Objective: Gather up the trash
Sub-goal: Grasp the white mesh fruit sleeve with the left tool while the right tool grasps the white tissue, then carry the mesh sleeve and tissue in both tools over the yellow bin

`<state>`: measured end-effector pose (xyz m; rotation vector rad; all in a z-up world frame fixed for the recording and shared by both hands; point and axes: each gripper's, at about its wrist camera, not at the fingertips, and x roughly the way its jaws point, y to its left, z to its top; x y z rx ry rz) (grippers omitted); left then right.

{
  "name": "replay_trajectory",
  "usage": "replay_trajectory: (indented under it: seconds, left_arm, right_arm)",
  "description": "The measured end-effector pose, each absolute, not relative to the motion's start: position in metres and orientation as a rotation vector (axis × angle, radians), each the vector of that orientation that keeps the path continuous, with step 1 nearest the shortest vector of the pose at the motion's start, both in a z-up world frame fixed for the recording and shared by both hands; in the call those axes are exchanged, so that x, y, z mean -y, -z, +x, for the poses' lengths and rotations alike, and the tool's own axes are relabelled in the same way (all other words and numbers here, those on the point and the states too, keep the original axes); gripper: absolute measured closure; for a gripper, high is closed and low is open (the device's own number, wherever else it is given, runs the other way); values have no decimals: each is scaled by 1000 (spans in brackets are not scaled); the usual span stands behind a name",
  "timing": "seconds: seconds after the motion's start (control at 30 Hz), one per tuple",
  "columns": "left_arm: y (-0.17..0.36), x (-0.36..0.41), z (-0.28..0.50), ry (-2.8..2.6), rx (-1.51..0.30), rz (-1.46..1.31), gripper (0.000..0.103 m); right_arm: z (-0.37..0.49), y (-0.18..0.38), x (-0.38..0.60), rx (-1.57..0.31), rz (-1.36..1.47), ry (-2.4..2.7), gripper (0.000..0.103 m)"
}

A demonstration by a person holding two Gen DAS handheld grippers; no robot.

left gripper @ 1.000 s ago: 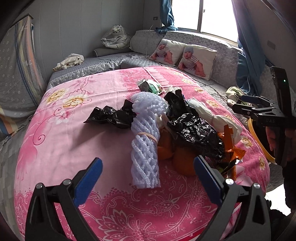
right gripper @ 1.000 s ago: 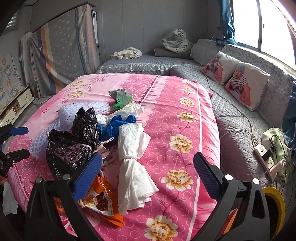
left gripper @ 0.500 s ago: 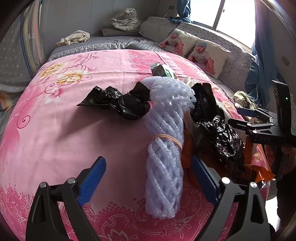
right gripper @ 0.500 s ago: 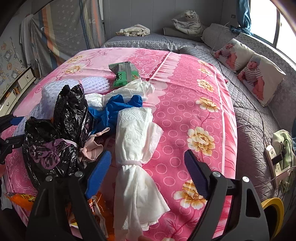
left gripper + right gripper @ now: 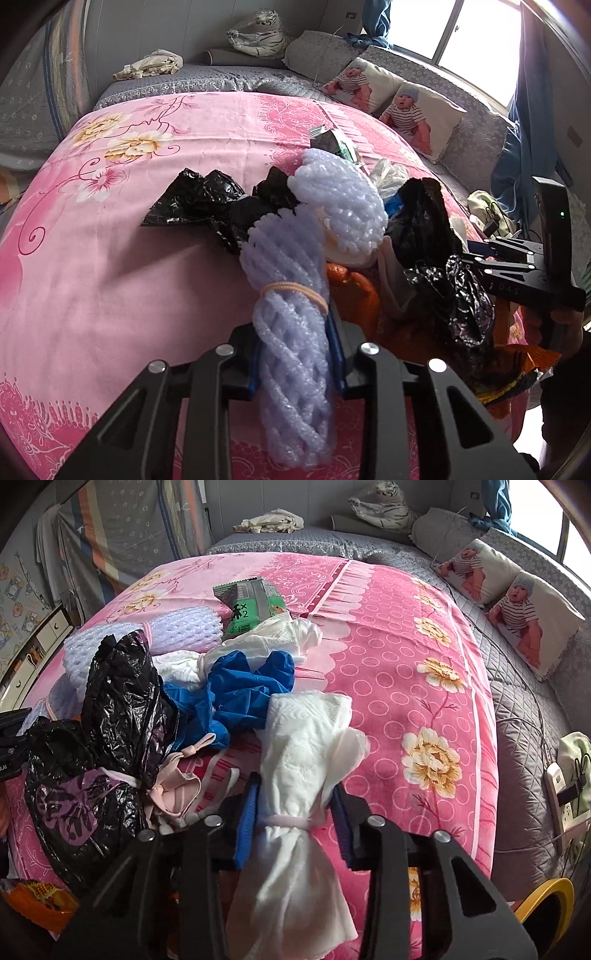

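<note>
Progress: early — trash pile still at near edge of pink floral bedspread (image 5: 424, 635) | left gripper (image 5: 295, 363) clamps lilac foam-net roll (image 5: 291, 332), jaws just closed | right gripper (image 5: 293, 829) pinches banded white tissue bundle (image 5: 306, 775), jaws just closed | left: black plastic bags (image 5: 118, 690), blue glove (image 5: 247, 683), green packet (image 5: 251, 605) — nothing lifted yet.

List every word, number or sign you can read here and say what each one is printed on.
"x 2", beside a small figure icon: on the green packet.
"DAS": on the black body of the right tongs, seen from the left wrist.
Red characters on the orange snack wrapper: too blurred to read.
Small print on the green packet: too small to read.
</note>
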<state>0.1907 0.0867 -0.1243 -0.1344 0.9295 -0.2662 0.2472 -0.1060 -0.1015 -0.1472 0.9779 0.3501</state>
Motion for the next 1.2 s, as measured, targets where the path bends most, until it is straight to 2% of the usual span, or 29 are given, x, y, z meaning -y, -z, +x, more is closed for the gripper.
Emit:
replay_trajectory:
  seconds: [0.03, 0.17, 0.37, 0.63, 0.93, 1.2]
  left_arm:
    - [123, -87, 189, 262, -921, -132, 79]
    - [118, -94, 183, 254, -910, -151, 81]
    - [91, -117, 158, 241, -802, -242, 81]
    - [56, -114, 125, 152, -671, -217, 81]
    - [23, -69, 115, 193, -566, -166, 80]
    - [24, -2, 126, 287, -562, -152, 80]
  right_arm:
    - [247, 100, 106, -976, -144, -350, 77]
    - [244, 98, 106, -968, -129, -341, 79]
    - [229, 71, 122, -884, -27, -322, 79]
    - [193, 27, 142, -755, 97, -326, 79]
    - [148, -2, 167, -610, 251, -341, 79]
    - [110, -6, 205, -503, 287, -252, 79]
